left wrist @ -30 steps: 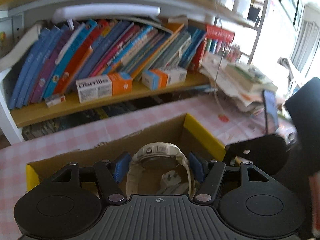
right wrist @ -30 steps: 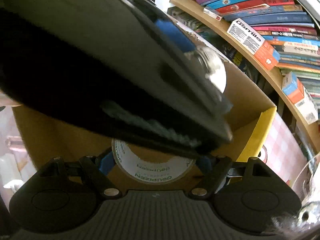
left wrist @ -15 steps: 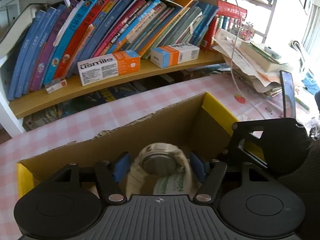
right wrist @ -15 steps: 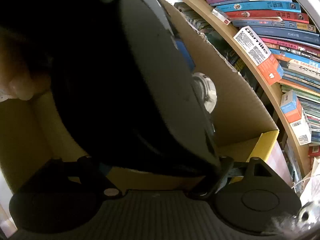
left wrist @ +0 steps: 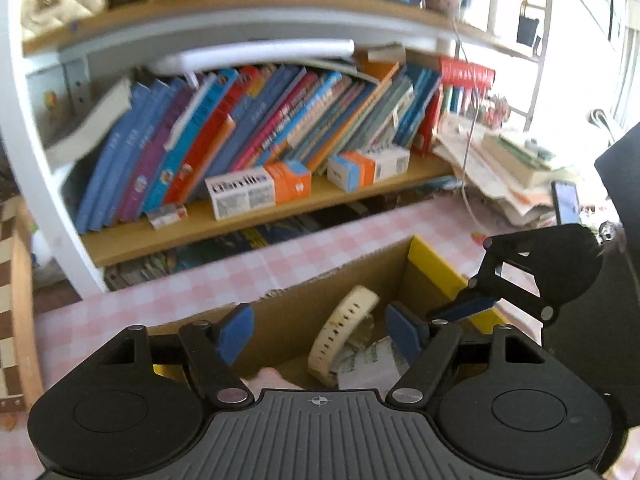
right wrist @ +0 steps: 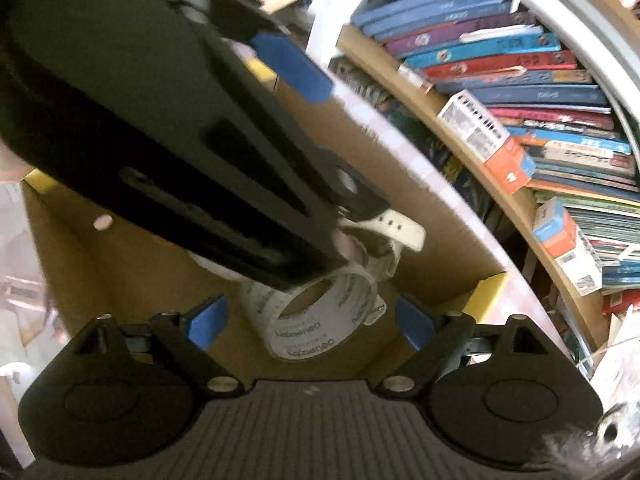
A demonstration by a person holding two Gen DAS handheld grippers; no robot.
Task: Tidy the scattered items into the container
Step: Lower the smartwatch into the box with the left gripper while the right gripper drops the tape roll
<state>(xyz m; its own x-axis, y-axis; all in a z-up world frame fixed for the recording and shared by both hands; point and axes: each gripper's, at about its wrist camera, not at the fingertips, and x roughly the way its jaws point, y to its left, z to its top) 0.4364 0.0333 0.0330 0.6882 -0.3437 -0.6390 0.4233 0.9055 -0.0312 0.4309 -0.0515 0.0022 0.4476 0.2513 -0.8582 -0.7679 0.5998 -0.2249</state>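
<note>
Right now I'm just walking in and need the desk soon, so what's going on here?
A person is tidying loose items into a cardboard box with two hand-held grippers. A white watch and a tape roll lie inside it. The left hand-held gripper and right hand-held gripper are both open and empty above the box.
</note>
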